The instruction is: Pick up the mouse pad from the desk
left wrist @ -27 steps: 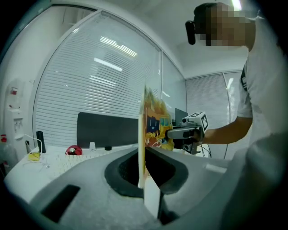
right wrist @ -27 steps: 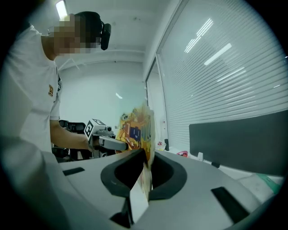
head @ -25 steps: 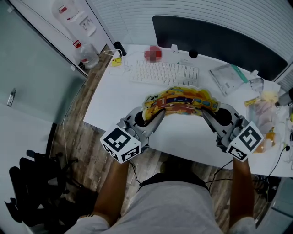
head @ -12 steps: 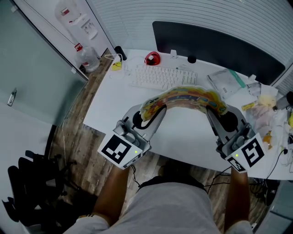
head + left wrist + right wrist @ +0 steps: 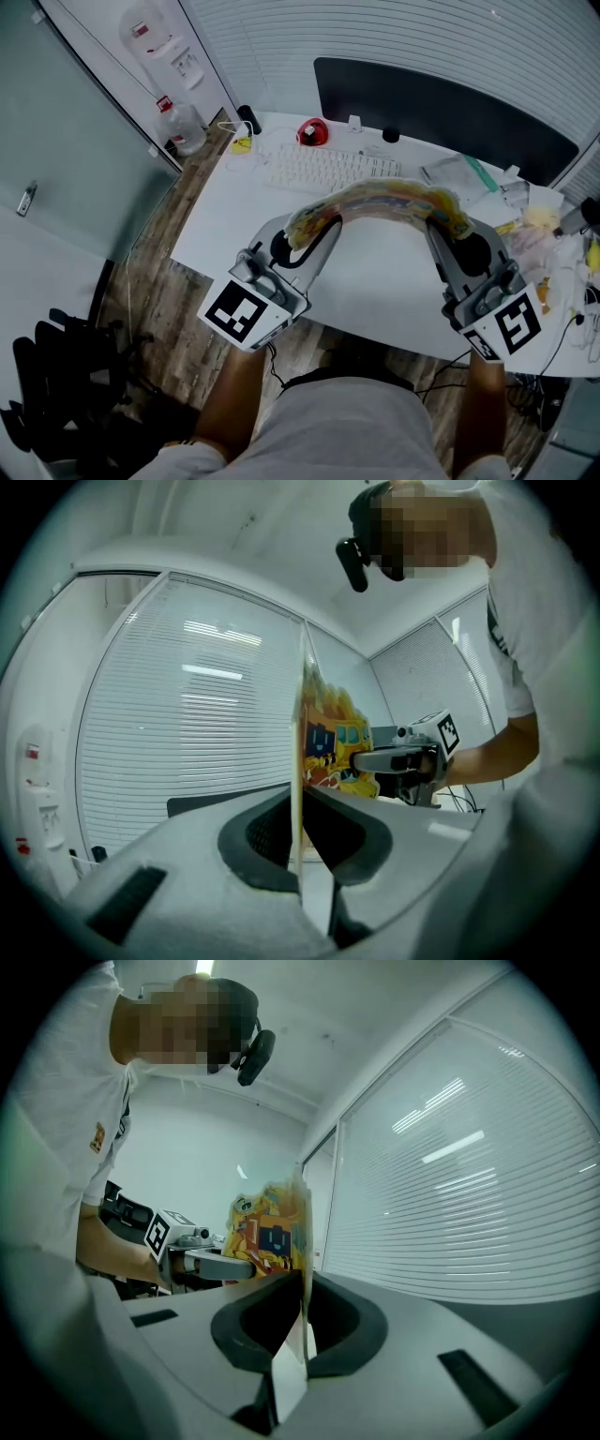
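Above the white worktop (image 5: 375, 281), the colourful mouse pad (image 5: 384, 199) hangs lifted clear, bowed upward in an arch between two grippers; the left gripper (image 5: 302, 228) has its jaws pinched tight on the pad's left end; the right gripper (image 5: 452, 225) clamps the right end likewise; a keyboard (image 5: 323, 169) lies on the worktop behind.

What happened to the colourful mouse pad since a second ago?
The left claw and right claw raised the mouse pad higher above the desk, and it arches between them. Both claws stay shut on its ends. The keyboard kept its place.
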`<act>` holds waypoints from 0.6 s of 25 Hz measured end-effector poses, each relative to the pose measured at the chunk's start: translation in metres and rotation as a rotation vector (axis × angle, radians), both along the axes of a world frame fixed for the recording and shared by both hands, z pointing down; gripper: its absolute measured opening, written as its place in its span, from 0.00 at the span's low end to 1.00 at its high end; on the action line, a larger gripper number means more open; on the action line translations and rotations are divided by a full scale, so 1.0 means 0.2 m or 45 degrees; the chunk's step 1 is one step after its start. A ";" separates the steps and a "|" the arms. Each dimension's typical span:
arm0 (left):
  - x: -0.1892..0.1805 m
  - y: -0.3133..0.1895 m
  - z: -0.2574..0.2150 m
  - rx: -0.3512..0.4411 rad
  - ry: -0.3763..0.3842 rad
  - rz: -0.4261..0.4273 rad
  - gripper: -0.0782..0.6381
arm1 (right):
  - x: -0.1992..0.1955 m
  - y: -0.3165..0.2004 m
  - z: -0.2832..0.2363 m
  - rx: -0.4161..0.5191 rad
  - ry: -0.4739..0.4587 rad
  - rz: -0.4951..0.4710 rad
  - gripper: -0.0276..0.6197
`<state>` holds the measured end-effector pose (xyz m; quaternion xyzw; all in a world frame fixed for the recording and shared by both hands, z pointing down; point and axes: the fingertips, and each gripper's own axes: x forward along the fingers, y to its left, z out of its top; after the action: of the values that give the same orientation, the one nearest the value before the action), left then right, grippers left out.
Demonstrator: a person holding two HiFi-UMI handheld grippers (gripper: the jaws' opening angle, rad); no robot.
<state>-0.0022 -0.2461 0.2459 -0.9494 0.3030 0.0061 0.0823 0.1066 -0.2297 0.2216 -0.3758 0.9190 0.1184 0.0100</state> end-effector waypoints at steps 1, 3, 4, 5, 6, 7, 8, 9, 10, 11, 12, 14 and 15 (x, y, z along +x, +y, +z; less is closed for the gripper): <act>0.00 0.00 0.00 -0.003 0.000 -0.002 0.14 | 0.00 0.00 -0.01 0.006 0.001 0.000 0.08; 0.00 0.01 -0.02 0.010 0.005 -0.004 0.14 | 0.00 0.00 -0.02 0.016 0.004 -0.001 0.08; 0.00 0.01 -0.03 0.023 0.007 -0.005 0.14 | 0.00 0.01 -0.03 0.020 0.004 -0.003 0.08; 0.00 0.01 -0.04 0.033 0.007 -0.008 0.14 | 0.00 0.01 -0.03 0.024 0.003 -0.005 0.08; 0.00 0.01 -0.05 0.043 0.006 -0.011 0.14 | 0.00 0.01 -0.04 0.028 0.002 -0.008 0.07; -0.01 0.01 -0.06 0.052 0.007 -0.014 0.14 | -0.01 0.01 -0.04 0.032 0.001 -0.010 0.07; 0.00 0.01 -0.06 0.060 0.011 -0.013 0.14 | -0.01 0.01 -0.05 0.036 0.000 -0.012 0.07; 0.00 0.01 -0.07 0.065 0.016 -0.011 0.14 | -0.01 0.02 -0.05 0.039 0.000 -0.013 0.07; 0.00 0.01 -0.07 0.067 0.019 -0.009 0.14 | -0.01 0.02 -0.05 0.040 0.000 -0.014 0.07; 0.00 0.01 -0.07 0.067 0.020 -0.008 0.14 | -0.01 0.02 -0.05 0.040 0.001 -0.014 0.07; 0.00 0.01 -0.07 0.067 0.020 -0.008 0.14 | -0.01 0.02 -0.05 0.039 0.001 -0.013 0.07; 0.00 0.01 -0.07 0.063 0.019 -0.005 0.14 | -0.01 0.02 -0.05 0.035 0.003 -0.011 0.07; 0.00 0.01 -0.06 0.061 0.019 -0.004 0.14 | -0.01 0.01 -0.04 0.033 0.004 -0.010 0.07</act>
<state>-0.0022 -0.2439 0.2333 -0.9465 0.3051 0.0202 0.1028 0.1053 -0.2268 0.2131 -0.3717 0.9189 0.1310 0.0139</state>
